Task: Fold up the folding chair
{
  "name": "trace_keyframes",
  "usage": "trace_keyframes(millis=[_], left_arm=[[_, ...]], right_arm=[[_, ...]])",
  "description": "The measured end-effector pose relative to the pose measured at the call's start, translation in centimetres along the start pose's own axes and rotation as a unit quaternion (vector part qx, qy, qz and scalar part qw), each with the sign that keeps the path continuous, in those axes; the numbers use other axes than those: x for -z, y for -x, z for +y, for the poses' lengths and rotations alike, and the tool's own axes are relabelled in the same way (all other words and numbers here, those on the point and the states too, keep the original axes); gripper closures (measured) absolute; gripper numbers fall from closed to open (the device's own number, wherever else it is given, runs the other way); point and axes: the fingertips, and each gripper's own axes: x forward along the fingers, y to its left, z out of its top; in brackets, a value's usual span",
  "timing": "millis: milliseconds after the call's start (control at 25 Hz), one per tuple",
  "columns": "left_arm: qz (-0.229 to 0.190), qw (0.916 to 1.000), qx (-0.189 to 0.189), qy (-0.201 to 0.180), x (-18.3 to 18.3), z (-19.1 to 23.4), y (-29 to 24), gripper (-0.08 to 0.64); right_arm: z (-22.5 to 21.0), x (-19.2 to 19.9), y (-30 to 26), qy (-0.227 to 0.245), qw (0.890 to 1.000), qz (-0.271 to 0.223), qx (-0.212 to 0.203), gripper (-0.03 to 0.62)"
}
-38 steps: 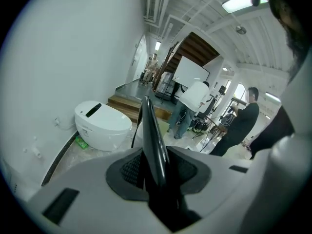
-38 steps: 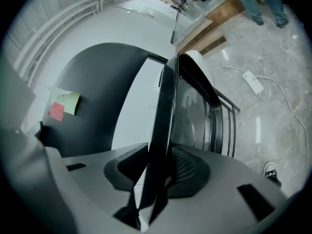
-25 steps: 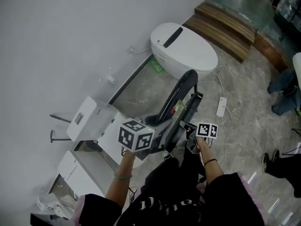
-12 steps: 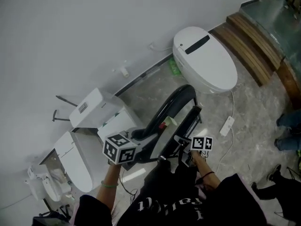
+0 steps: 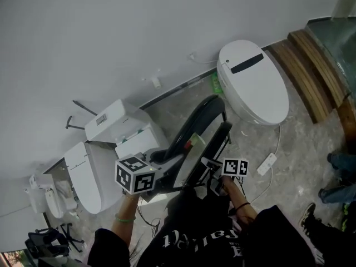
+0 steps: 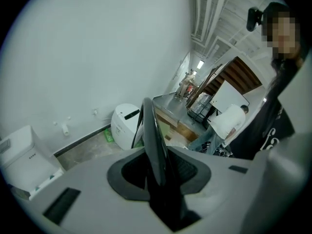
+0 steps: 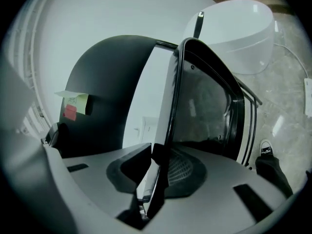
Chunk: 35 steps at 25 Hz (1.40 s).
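Note:
The black folding chair [image 5: 196, 128] stands nearly flat, backrest and seat close together, in front of the person. My left gripper [image 5: 162, 170], with its marker cube, is shut on the curved black backrest edge [image 6: 152, 130], which runs up between the jaws of the left gripper [image 6: 158, 175]. My right gripper [image 5: 214, 174] is shut on the thin black seat frame [image 7: 171, 106], and that edge passes between the pads of the right gripper [image 7: 155, 177]. A yellow and red tag [image 7: 73, 105] hangs on the backrest.
A white toilet [image 5: 253, 82] stands by the wall just beyond the chair. White toilet tanks [image 5: 114, 125] and another toilet [image 5: 83, 177] lie to the left. A power strip [image 5: 267, 161] with its cable lies on the marble floor; wooden steps [image 5: 311, 65] are at right.
Both grippers have swung the chair to the left and slightly up, with both grips kept. The white tanks and second toilet have come into view at left.

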Motion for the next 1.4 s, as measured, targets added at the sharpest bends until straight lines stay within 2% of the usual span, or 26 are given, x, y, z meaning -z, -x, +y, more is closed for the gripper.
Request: trace_keyframes(millis=[280,480,760,880,1040,1160,1400], left_arm=[[-0.005,0.9993,-0.013,-0.034,-4.9,2.4,-0.5,0.454],[-0.01,0.9988,-0.012,-0.046,-9.3,7.9,-0.1,0.456],[-0.024,0.9974,0.006,-0.068,-11.8,10.4,0.4,0.455],[-0.026,0.9971,0.027,-0.066,-14.9,13.9,0.3,0.449],[-0.003,0.9969,0.033,-0.072,-19.3,20.0,-0.7,0.449],[0.012,0.9961,0.032,-0.082,-20.6,22.0,-1.4,0.449],[0.032,0.9953,0.008,-0.091,-24.0,26.4,-3.6,0.449]], right_arm=[[1.9,-5.7,-2.9,0.005,1.0,-0.013,-0.009,0.506],[3.9,-11.7,-7.0,0.024,0.999,-0.036,-0.002,0.507],[5.3,-15.7,-8.9,0.015,0.993,-0.114,-0.005,0.512],[6.3,-18.9,-11.7,0.011,0.991,-0.133,-0.002,0.514],[7.0,-23.5,-16.5,-0.005,0.99,-0.143,0.007,0.514],[7.0,-25.1,-18.6,-0.011,0.99,-0.141,0.008,0.513],[6.5,-29.6,-22.4,-0.024,0.994,-0.106,0.008,0.512]])
